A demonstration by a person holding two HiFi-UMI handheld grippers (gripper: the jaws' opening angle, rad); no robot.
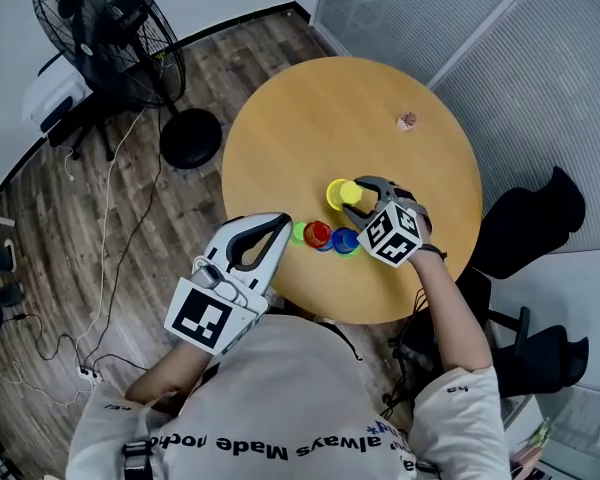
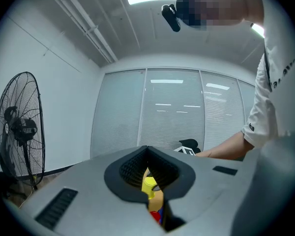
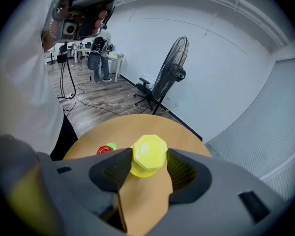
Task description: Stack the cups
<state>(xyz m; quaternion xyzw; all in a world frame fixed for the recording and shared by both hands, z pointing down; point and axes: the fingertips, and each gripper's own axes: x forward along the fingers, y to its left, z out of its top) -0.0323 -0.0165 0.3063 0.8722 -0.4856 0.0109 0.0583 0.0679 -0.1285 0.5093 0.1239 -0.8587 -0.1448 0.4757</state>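
The left gripper (image 1: 278, 226) is held at the near left edge of the round wooden table (image 1: 360, 108), with its jaws closed together on nothing. Just beyond its tips, a green cup (image 1: 299, 232), a red cup (image 1: 317, 234) and a blue cup (image 1: 346, 240) stand in a close row. To the right, the right gripper (image 1: 358, 190) is angled down over the table and clamps a yellow cup (image 3: 148, 155) between both pads; the cup is glossy, with an octagonal base facing the gripper and a wider rim beyond.
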